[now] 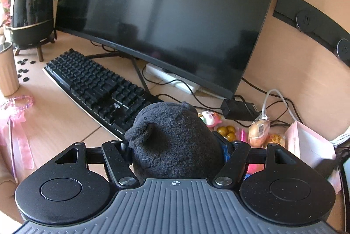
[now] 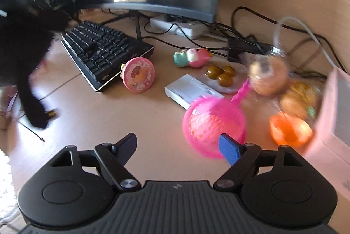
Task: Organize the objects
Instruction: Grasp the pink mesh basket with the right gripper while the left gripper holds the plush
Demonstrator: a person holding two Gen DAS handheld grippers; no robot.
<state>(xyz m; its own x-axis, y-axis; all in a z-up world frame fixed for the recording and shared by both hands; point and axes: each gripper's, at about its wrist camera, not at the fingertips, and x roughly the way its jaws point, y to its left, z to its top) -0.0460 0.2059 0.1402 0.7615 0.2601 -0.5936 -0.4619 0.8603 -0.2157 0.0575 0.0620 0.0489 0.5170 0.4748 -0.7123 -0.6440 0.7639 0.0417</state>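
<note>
My left gripper (image 1: 175, 146) is shut on a black plush toy (image 1: 172, 140) with small ears, held above the desk in front of the keyboard (image 1: 98, 87). The same plush hangs blurred at the far left of the right wrist view (image 2: 24, 48). My right gripper (image 2: 177, 146) is open and empty above the desk, its right fingertip just before a pink mesh ball (image 2: 213, 123). A round pink toy (image 2: 139, 74), a pink and teal squishy toy (image 2: 192, 57), brown balls (image 2: 221, 74), a white box (image 2: 192, 91), bagged snacks (image 2: 268, 74) and an orange cup (image 2: 288, 130) lie beyond.
A large monitor (image 1: 166, 9) stands behind the keyboard, with a power strip (image 1: 172, 78) and cables under it. A black speaker (image 1: 32, 13), a beige tumbler (image 1: 7, 72) and pink ribbon (image 1: 15, 124) are at the left. A pink box (image 2: 334, 116) stands at the right.
</note>
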